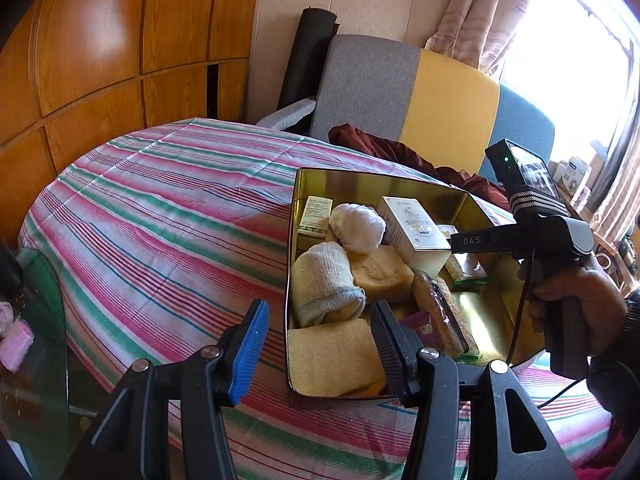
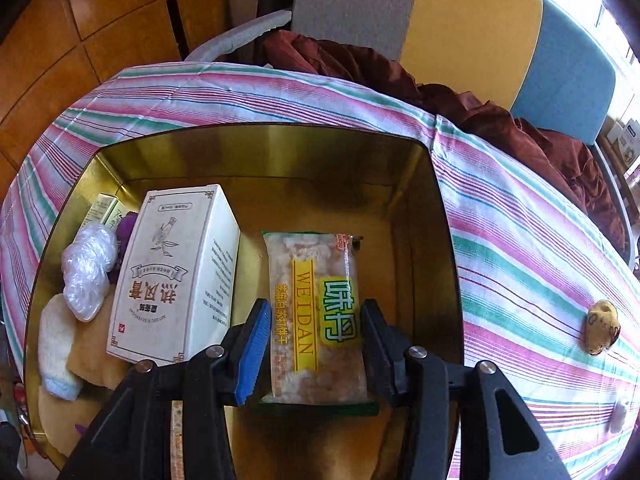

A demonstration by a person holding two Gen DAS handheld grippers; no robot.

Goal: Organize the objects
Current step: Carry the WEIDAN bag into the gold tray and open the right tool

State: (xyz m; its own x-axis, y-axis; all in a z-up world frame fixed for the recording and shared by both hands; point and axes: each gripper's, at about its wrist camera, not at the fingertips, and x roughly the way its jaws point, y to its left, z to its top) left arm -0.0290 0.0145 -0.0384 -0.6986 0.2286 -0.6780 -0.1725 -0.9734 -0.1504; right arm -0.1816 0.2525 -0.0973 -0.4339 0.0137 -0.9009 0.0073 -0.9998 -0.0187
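The right claw (image 2: 314, 344), spread around the WEIDAN snack packet (image 2: 316, 320) in the gold tin (image 2: 446, 240), should lift straight out without dragging it, while the left claw (image 1: 320, 344) hangs released.

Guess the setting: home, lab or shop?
Likely a home living room: a pink-and-green striped tablecloth, a grey, yellow and blue padded chair, patterned window curtains, and wooden wall cabinets.

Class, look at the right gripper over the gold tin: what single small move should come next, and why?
Probably open the right gripper a little and lift clear. The WEIDAN snack packet sits between its fingers inside the gold tin, apparently lying on the tin's floor beside the white box, so it seems placed. Whether the fingers are pinching it is unclear.
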